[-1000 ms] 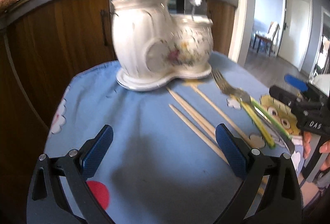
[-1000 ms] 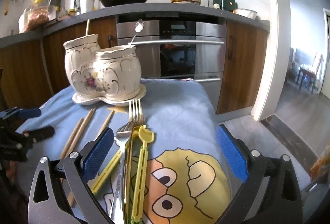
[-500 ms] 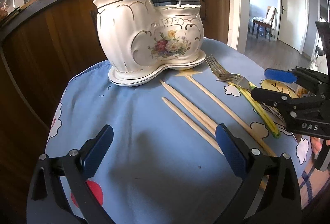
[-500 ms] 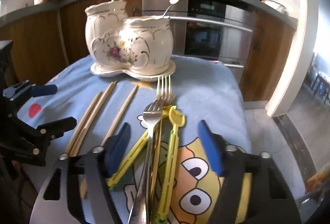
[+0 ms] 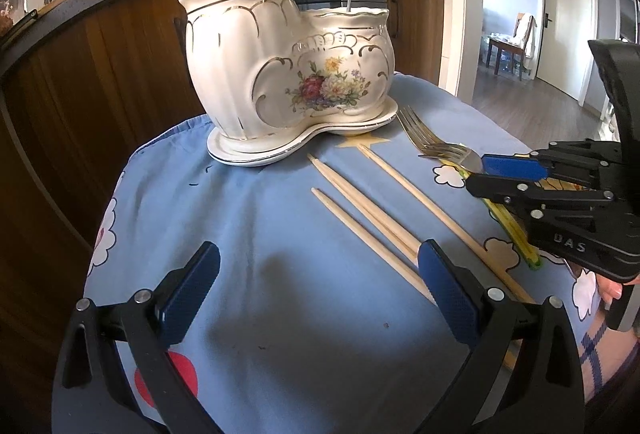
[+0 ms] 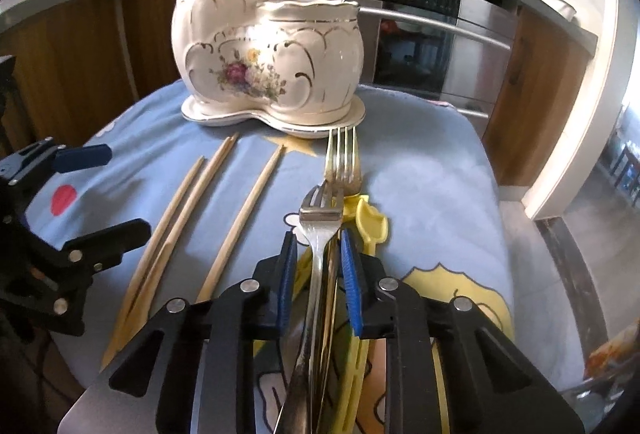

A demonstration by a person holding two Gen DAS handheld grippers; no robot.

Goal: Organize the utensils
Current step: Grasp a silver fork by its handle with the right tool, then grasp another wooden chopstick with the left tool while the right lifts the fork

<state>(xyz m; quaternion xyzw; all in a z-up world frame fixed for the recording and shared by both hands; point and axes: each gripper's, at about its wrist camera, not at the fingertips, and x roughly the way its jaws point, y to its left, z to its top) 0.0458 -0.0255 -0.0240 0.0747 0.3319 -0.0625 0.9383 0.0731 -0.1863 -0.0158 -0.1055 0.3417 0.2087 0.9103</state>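
A white ceramic two-pot utensil holder [image 5: 288, 90] [image 6: 264, 66] stands at the far side of the blue cloth, with a stick in its taller pot and a flower-ended spoon in its lower pot. Three wooden chopsticks [image 5: 372, 222] [image 6: 224, 210] lie in front of it. My right gripper [image 6: 318, 254] [image 5: 504, 174] has its jaws nearly closed around the silver fork [image 6: 320, 226] and the gold fork [image 6: 342, 162] on the cloth. Yellow plastic utensils [image 6: 370, 222] lie under them. My left gripper [image 5: 316, 286] is open and empty above the cloth, left of the chopsticks.
The blue cartoon cloth [image 5: 240, 234] covers a small table that drops off on all sides. Wooden cabinets [image 5: 100, 74] and an oven [image 6: 420, 46] stand right behind it. An open floor and a door [image 5: 560, 34] lie to the right.
My right gripper has come down and forward over the forks, and its jaws have narrowed from wide open to nearly closed around them. My left gripper stays open, the view steadier and slightly closer.
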